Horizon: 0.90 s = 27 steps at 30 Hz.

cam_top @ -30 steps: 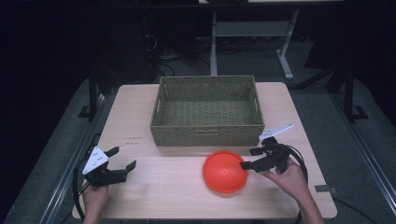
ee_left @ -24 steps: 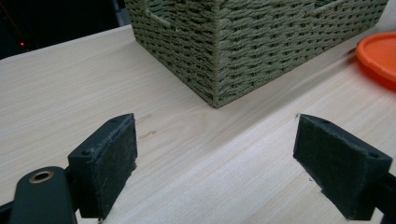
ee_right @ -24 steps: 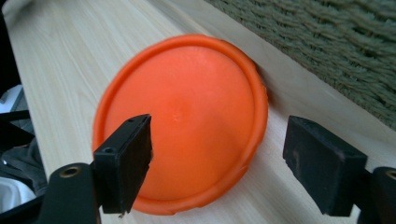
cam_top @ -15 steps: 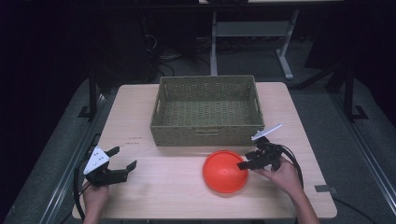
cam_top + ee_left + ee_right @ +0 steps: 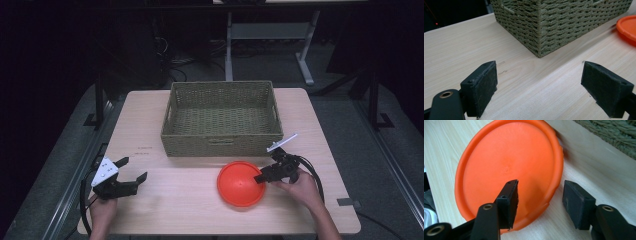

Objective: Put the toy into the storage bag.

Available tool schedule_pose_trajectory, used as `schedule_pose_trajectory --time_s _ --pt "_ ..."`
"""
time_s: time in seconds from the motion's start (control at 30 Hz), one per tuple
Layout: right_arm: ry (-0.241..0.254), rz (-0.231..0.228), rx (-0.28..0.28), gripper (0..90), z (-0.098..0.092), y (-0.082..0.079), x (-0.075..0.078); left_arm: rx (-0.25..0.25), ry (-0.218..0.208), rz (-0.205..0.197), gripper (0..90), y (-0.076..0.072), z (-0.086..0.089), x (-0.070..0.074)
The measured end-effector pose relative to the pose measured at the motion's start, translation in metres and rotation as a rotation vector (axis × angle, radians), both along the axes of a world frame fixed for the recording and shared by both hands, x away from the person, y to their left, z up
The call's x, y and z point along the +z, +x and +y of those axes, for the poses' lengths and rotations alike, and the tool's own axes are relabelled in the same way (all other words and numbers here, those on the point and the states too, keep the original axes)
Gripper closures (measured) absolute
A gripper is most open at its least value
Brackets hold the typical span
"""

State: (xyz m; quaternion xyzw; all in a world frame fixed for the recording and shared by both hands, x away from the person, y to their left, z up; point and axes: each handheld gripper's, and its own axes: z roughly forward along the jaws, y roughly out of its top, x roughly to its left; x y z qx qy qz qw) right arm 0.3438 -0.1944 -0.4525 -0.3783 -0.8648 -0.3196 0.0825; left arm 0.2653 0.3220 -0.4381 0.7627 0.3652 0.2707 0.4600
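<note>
while hidden from above, orange plate (image 5: 509, 170) rim between right hand-held gripper (image 5: 540, 197) jaws

The desk (image 5: 165, 195) is made of light wood with rounded corners. It sits in the middle of the high view, with dark grey floor (image 5: 380, 165) all around it.

A woven green-brown basket (image 5: 222, 142) stands on the desk, in the upper middle of the frame. Its front wall faces the near edge.

An orange round dish (image 5: 240, 182) lies flat on the desk, lower right of the middle. It is just below the basket's front right corner, near it but not touching.

Some small dark marks (image 5: 145, 150) show on the wood, left of the basket.
</note>
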Motion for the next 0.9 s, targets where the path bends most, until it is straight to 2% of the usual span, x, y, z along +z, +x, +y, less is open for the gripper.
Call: schedule_pose_trajectory --time_s 0.17,0.57,0.67,0.83,0.9 --pt "-0.004 -0.001 0.016 50.0 0.005 0.001 -0.003 0.003 -0.002 -0.001 13.0 0.000 -0.001 0.000" --pt "-0.006 -0.007 -0.016 65.7 0.004 0.006 -0.004 -0.004 0.010 -0.001 13.0 0.001 -0.003 0.000" --pt "0.030 -0.012 -0.037 72.7 0.003 0.005 0.001 -0.004 0.005 -0.005 13.0 0.001 -0.003 0.000" --pt "0.062 -0.025 -0.038 80.2 0.001 0.000 0.014 -0.005 0.013 -0.006 13.0 0.001 -0.004 0.000" --pt "0.090 -0.048 -0.033 82.1 0.002 -0.005 0.022 -0.006 0.011 -0.008 13.0 0.000 -0.005 0.000"
